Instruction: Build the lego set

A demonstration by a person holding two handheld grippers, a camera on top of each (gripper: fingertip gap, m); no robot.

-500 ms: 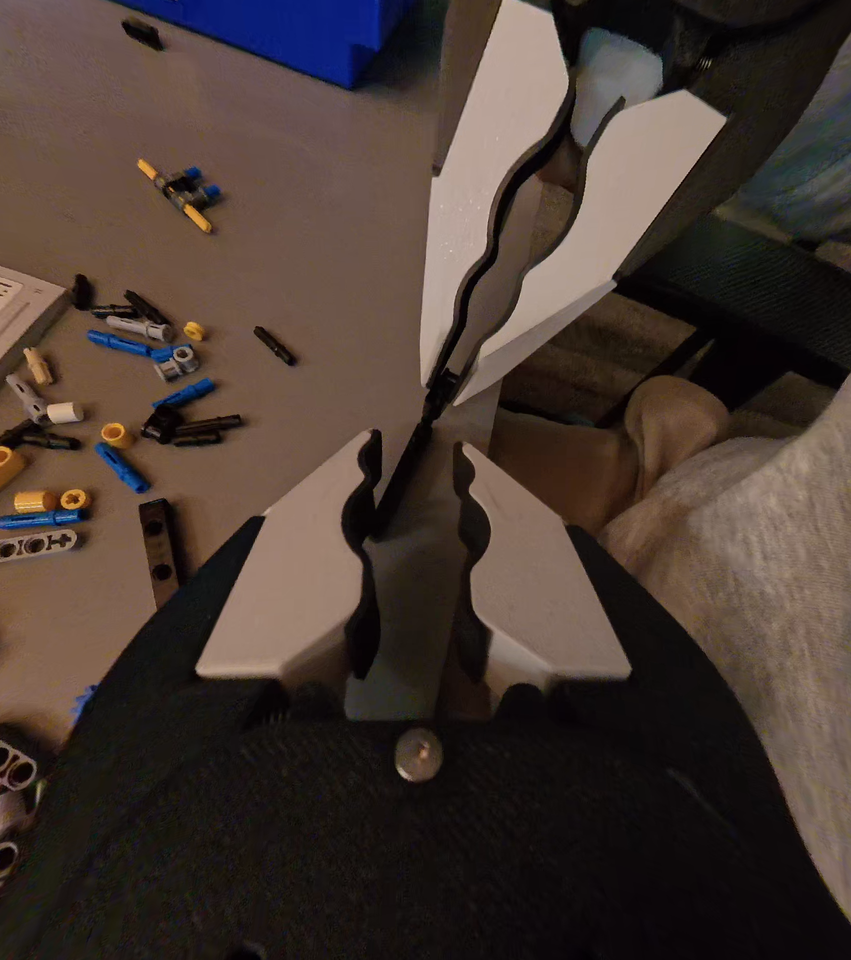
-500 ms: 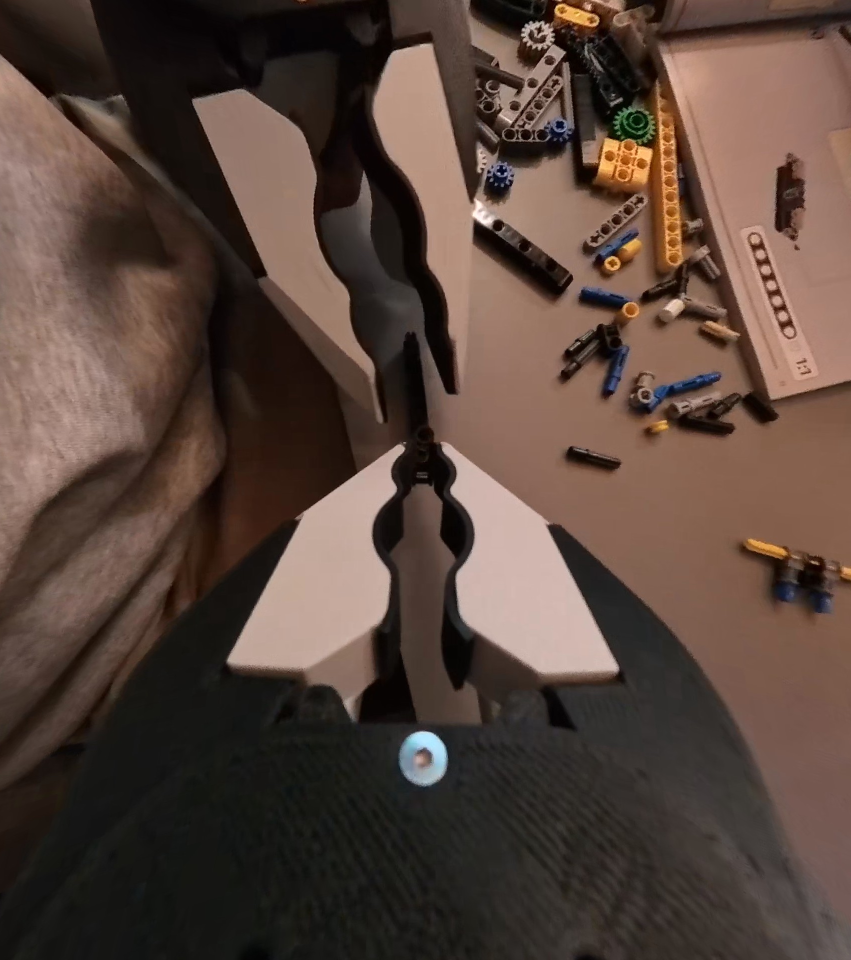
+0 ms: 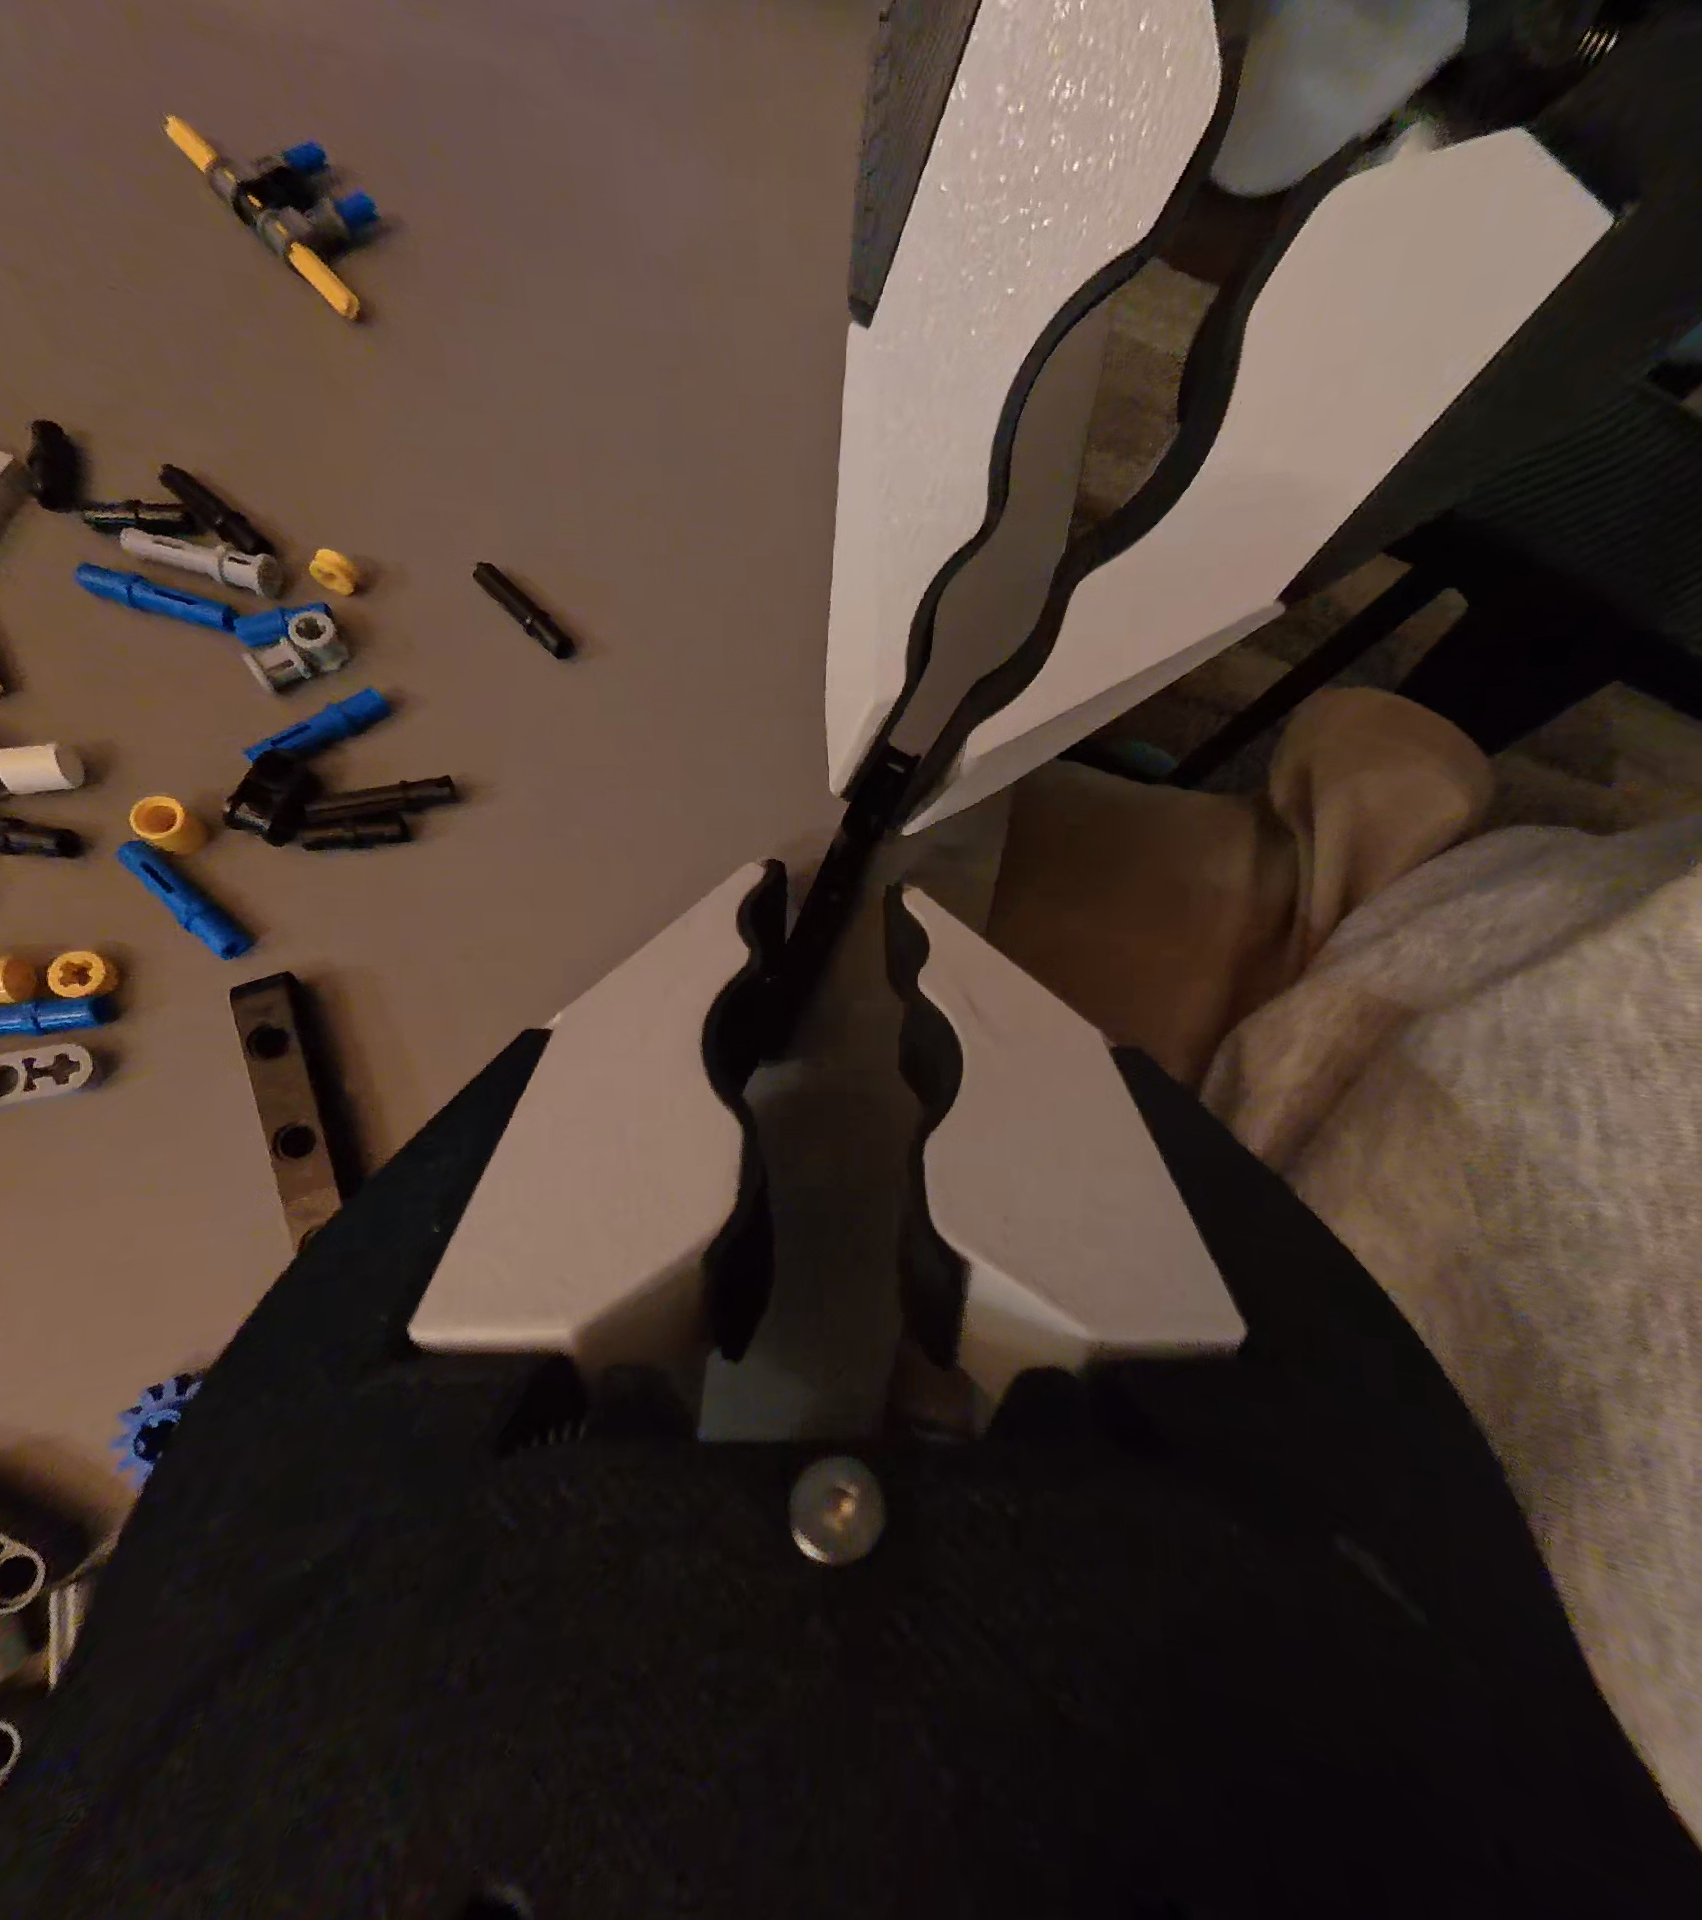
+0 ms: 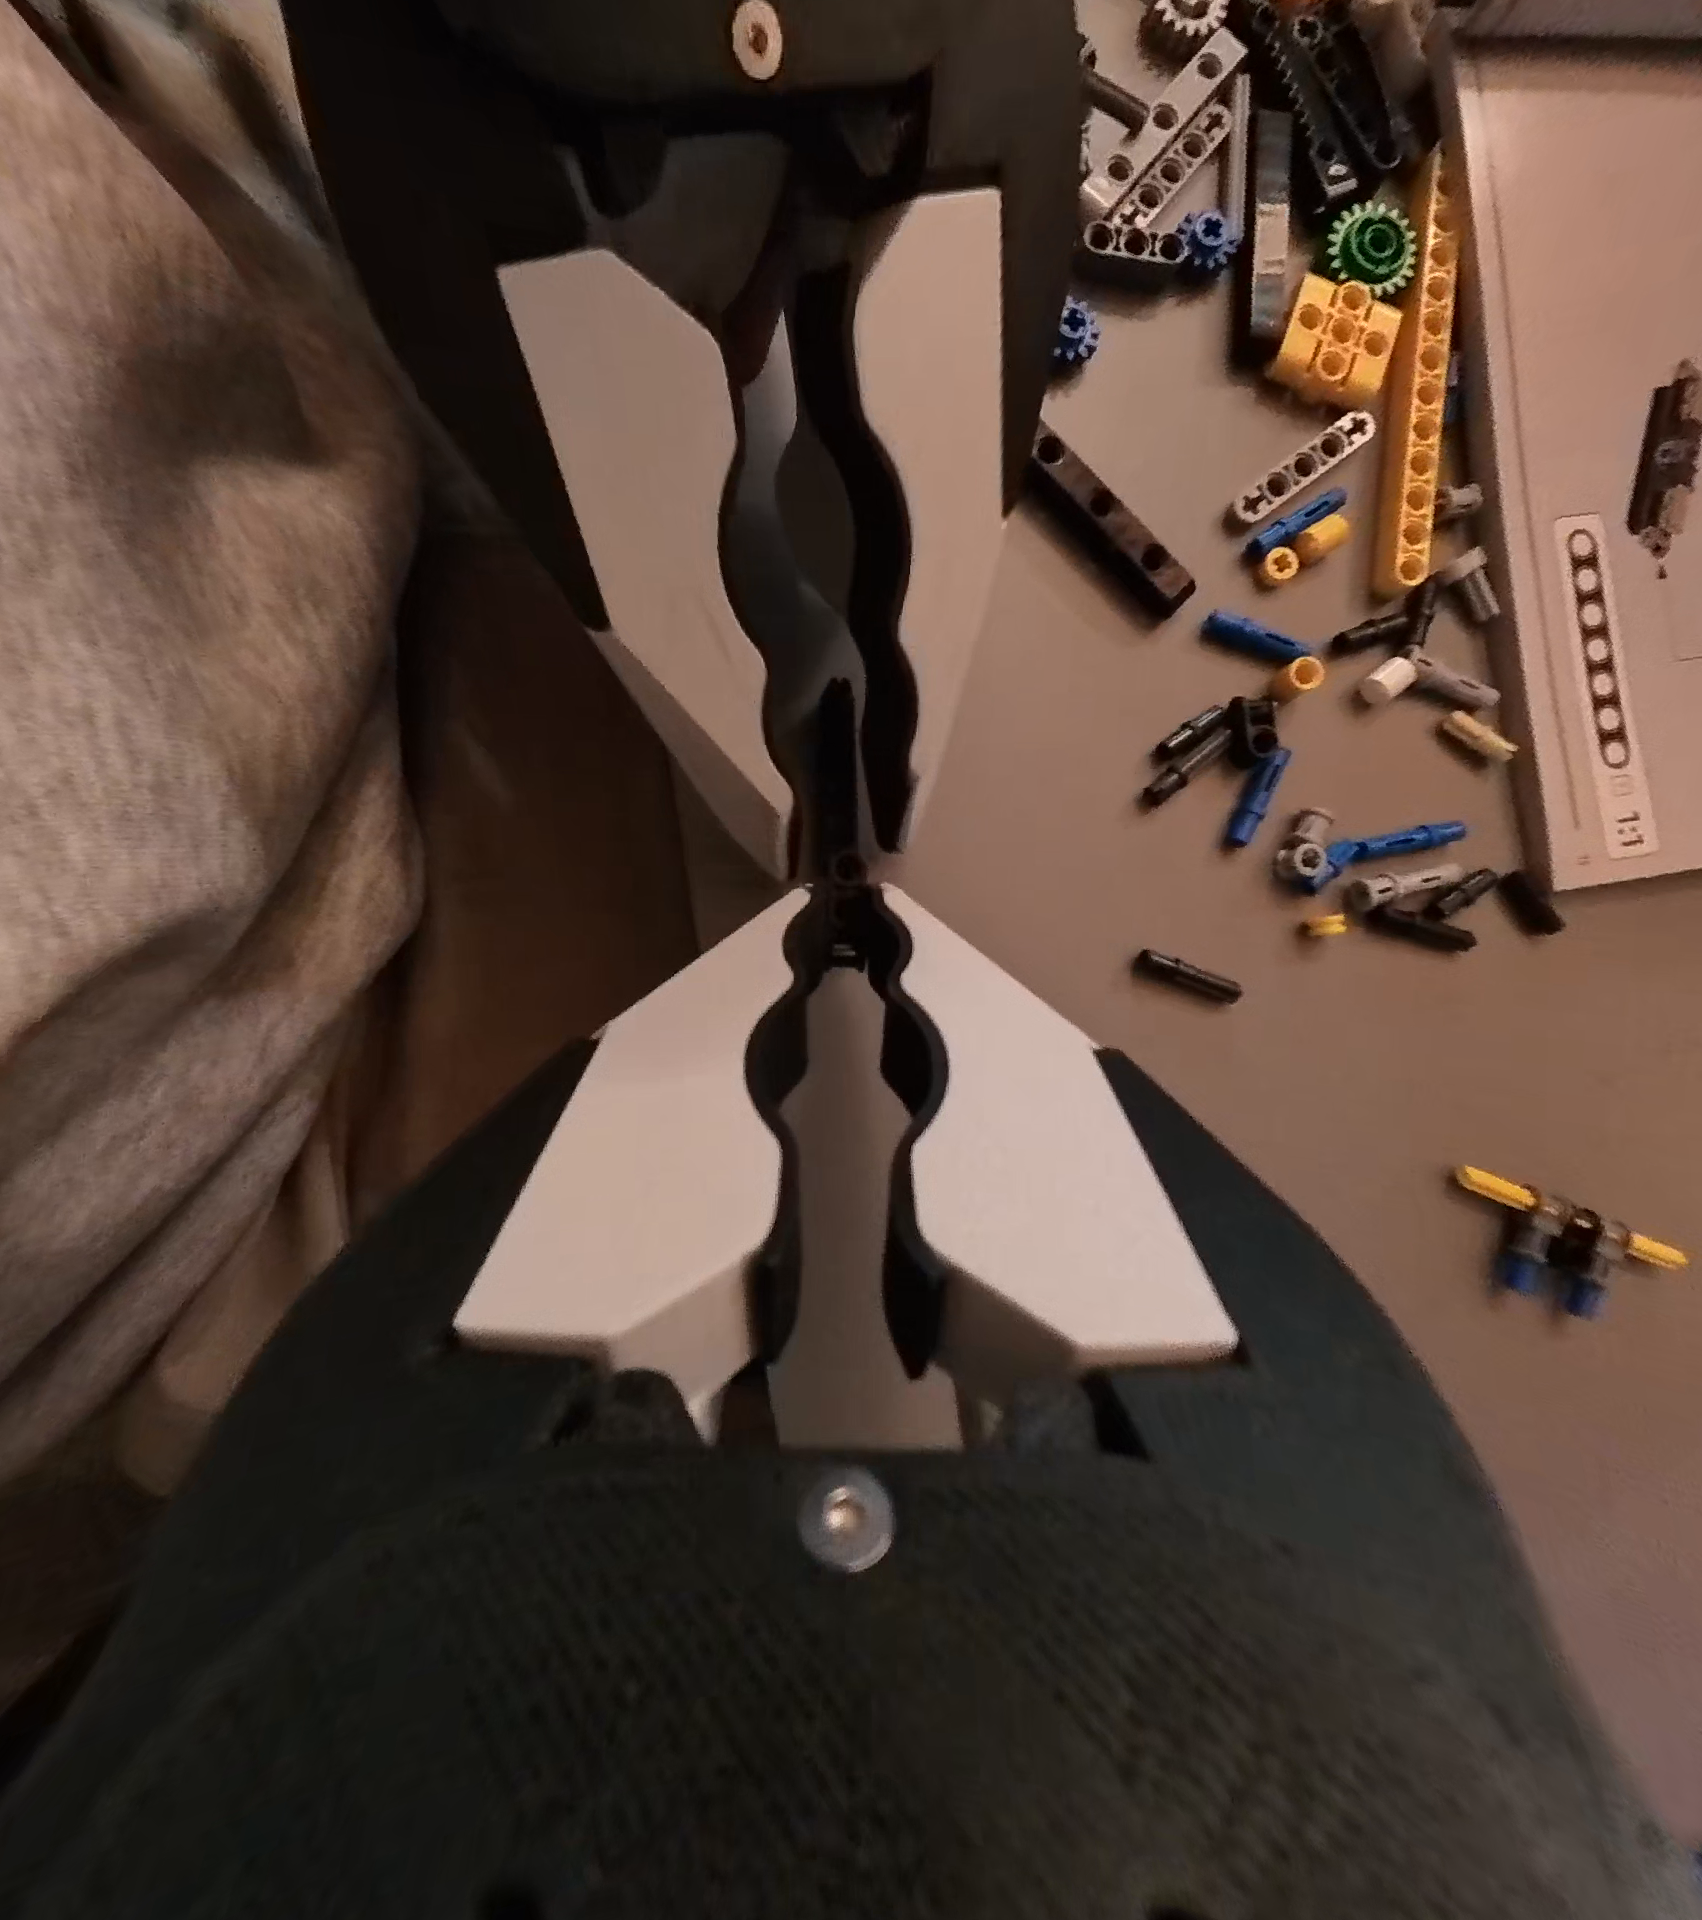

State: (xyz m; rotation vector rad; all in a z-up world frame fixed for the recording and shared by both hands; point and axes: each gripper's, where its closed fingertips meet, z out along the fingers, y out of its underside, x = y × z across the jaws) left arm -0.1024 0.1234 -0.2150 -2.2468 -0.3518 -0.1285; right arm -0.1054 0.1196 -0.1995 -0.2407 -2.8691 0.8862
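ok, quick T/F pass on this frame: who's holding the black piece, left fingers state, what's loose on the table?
1. The right gripper is shut on the black lego piece. True.
2. The left gripper is clamped tight on that piece. False: its fingers stand apart, with the piece reaching between them.
3. The yellow-axle sub-assembly is held in a gripper. False: it lies alone on the table.
4. A green gear lies among the loose parts by the long yellow beam. True.
5. The instruction booklet is closed and stacked on a blue box. False: it lies open on the table beside the parts.
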